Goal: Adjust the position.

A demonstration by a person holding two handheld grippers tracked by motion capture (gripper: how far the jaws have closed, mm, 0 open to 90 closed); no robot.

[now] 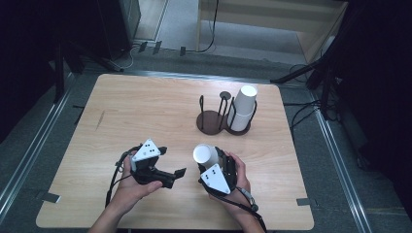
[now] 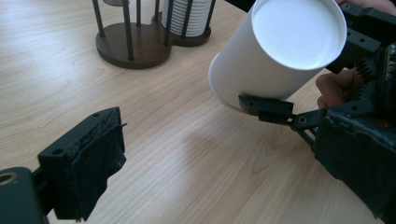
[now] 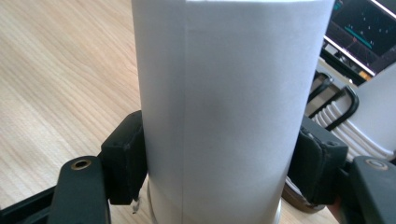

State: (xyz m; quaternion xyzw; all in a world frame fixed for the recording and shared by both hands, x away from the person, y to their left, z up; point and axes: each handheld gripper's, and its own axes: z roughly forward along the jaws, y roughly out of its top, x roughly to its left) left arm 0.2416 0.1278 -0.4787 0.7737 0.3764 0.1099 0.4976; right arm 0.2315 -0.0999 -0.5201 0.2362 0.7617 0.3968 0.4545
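- I am gripping a white paper cup (image 1: 206,156) with the right gripper (image 1: 217,170), jaws clamped on both sides of its wall, at the near middle of the table (image 1: 145,111).
- The cup is tilting, its closed bottom pointing toward my left gripper (image 1: 167,175).
- I am holding the left gripper released, jaws spread wide and holding nothing, just left of the cup.
- A stack of cups (image 1: 244,108) is sitting in the dark holder (image 1: 213,121) on the far right side.

Bare tabletop (image 1: 145,111) L of cup rack (image 1: 214,121) (far R obstacle)
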